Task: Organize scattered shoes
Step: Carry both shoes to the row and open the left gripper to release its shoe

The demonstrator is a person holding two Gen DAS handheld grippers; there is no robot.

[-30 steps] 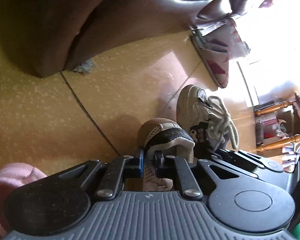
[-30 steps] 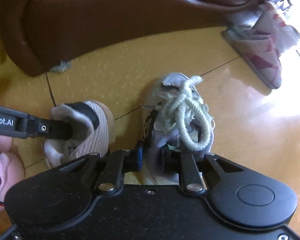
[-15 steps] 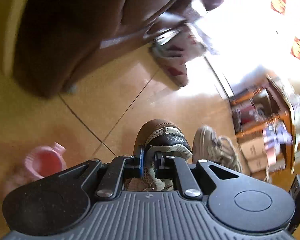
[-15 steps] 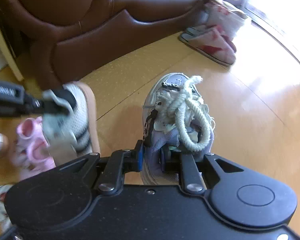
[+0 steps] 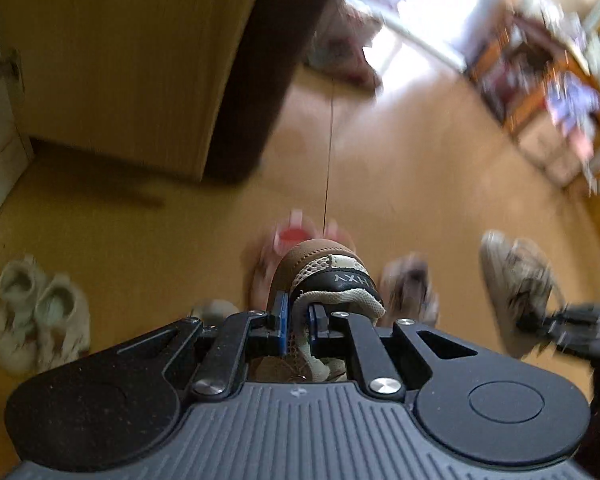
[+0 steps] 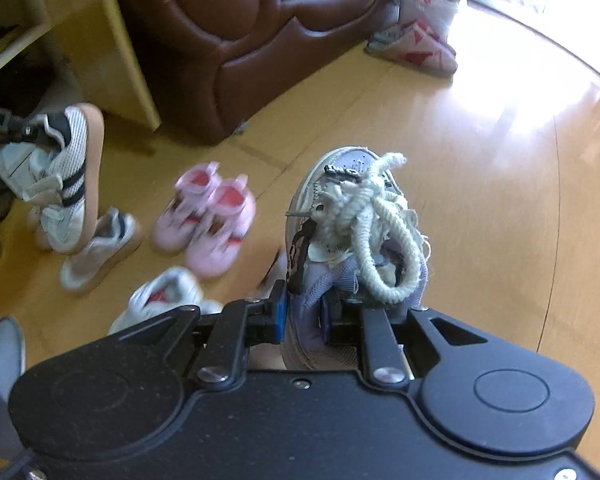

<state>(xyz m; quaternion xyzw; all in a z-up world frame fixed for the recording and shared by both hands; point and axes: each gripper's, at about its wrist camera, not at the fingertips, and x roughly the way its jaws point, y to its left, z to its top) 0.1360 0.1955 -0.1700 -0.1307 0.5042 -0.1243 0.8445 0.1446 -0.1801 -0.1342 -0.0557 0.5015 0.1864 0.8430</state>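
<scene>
Both shoes have risen off the floor (image 6: pixel 480 184) since a second ago. Left gripper (image 5: pixel 298 320) jaws pinch the brown mesh shoe (image 5: pixel 324 268); right gripper (image 6: pixel 304 312) jaws clamp the lilac sneaker (image 6: pixel 352 216). Only the right view shows pink shoes (image 6: pixel 208 220) sharply; only the left shows a white pair (image 5: pixel 40 312).

We see a glossy tan floor (image 6: pixel 480 184), a shiny brown leather sofa (image 6: pixel 236 20), a mesh-sided striped shoe (image 6: pixel 68 184) and a sneaker (image 6: pixel 340 216) with thick frayed rope laces.
</scene>
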